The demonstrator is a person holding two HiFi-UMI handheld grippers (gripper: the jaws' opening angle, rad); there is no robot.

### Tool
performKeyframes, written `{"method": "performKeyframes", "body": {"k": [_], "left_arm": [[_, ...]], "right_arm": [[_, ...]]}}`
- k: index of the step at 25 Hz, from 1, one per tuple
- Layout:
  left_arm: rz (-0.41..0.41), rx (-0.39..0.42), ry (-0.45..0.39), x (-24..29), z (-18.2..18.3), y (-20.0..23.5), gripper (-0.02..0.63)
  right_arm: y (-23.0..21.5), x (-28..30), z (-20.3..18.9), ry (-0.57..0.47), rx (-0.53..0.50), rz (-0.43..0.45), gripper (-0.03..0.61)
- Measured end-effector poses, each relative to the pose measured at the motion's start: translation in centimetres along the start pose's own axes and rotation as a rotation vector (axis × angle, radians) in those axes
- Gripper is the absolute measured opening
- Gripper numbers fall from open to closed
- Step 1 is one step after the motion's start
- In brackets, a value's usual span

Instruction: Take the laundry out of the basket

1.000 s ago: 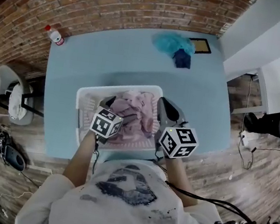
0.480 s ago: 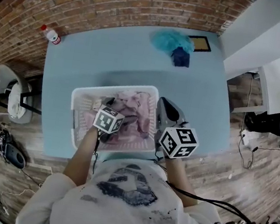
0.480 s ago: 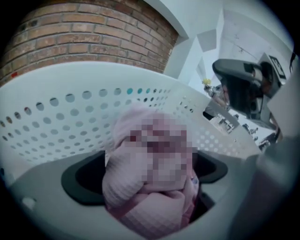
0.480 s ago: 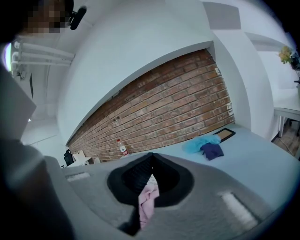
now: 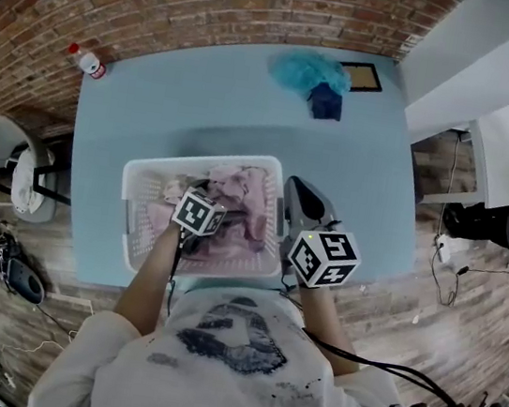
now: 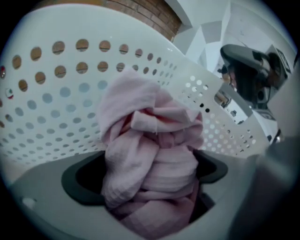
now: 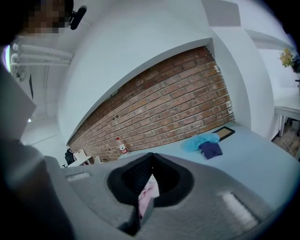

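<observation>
A white perforated basket [image 5: 145, 172] stands on the light blue table [image 5: 155, 107], near its front edge. Crumpled pink laundry [image 5: 241, 196] lies inside it. My left gripper [image 5: 204, 192] reaches down into the basket. In the left gripper view the basket wall [image 6: 70, 70] curves behind the pink laundry [image 6: 150, 140], and my left gripper [image 6: 150, 176] has just been opening. Its jaws now stand wide on either side of a pink bundle that lies between them. My right gripper [image 5: 293, 187] hovers shut beside the basket's right rim. In its own view my right gripper [image 7: 150, 159] has its tips together.
A light blue cloth [image 5: 312, 72] and a dark blue cloth [image 5: 326, 102] lie at the table's far side, beside a framed picture [image 5: 362, 75]. A red-capped bottle [image 5: 84, 61] stands at the far left corner. A brick wall runs behind; a chair [image 5: 13, 171] stands left.
My left gripper has sunk from above the basket's front part down into the pink laundry. The right gripper has hardly moved.
</observation>
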State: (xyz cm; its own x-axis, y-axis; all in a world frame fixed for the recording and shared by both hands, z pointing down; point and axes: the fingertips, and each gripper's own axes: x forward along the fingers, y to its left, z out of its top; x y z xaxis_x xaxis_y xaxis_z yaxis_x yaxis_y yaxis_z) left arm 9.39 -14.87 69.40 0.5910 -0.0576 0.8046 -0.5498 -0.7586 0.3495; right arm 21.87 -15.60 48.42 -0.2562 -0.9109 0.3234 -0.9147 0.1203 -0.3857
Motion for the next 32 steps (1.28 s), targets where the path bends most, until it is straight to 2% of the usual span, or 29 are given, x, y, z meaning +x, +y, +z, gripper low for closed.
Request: {"method": "performKeyframes", "body": {"k": [7,14,25,32], "left_arm": [[-0.025,-0.002,0.069,1.5,-0.7,0.0,0.561],[-0.005,0.028,0.116,2.1,-1.3,-0.1,0.554],[-0.038,0.032,0.120,1.5,-1.6,-0.7,0.436],[-0.064,-0.020,0.097,0.1,-1.3,-1.1,0.417]], "right_arm": [[-0.8,-0.1,0.1,0.010,-0.004,0.012,-0.003],[-0.8,-0.4,-0.1,0.017,-0.012,0.045,-0.003],[-1.4,-2.3,0.1,0.014,-0.022,0.084,-0.003],[-2.9,-4.1,0.5,-0.006,-0.014,0.076,-0.003]]}}
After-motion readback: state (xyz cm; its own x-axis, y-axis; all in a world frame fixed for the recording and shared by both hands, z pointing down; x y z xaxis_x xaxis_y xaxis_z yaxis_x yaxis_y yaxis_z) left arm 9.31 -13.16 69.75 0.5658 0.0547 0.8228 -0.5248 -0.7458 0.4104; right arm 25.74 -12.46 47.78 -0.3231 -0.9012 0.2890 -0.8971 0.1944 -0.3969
